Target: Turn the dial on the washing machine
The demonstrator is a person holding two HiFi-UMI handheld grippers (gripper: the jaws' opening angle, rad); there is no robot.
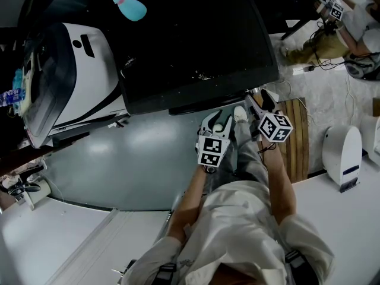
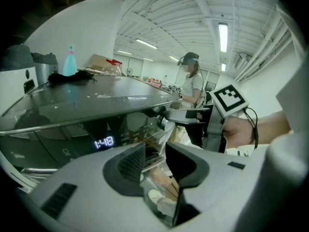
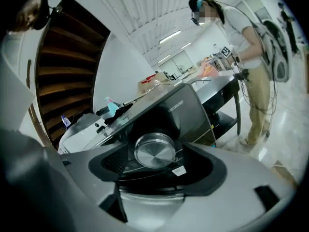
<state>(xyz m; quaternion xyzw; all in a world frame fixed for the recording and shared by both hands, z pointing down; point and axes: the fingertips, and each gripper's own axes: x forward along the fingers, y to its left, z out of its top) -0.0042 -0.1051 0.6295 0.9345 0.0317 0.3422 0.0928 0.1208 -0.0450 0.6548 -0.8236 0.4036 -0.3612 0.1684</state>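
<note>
The washing machine (image 1: pixel 196 40) shows its dark top in the head view, where its front panel is hidden. In the right gripper view the round silver dial (image 3: pixel 154 150) sits on the dark control panel, centred between my right gripper's (image 3: pixel 155 166) wide-open jaws. Neither pad touches it. That right gripper (image 1: pixel 261 103) reaches in under the machine's front edge. My left gripper (image 1: pixel 217 125) hangs beside it, a little lower. In the left gripper view the left gripper (image 2: pixel 155 151) is open with nothing between its pads, facing the lit display (image 2: pixel 103 142).
A second, white washing machine (image 1: pixel 71 70) stands to the left. A blue bottle (image 1: pixel 126 3) lies on the dark top. A wooden pallet (image 1: pixel 295 138) and a white appliance (image 1: pixel 342 156) are at the right. Another person (image 3: pixel 251 57) stands beyond the machine.
</note>
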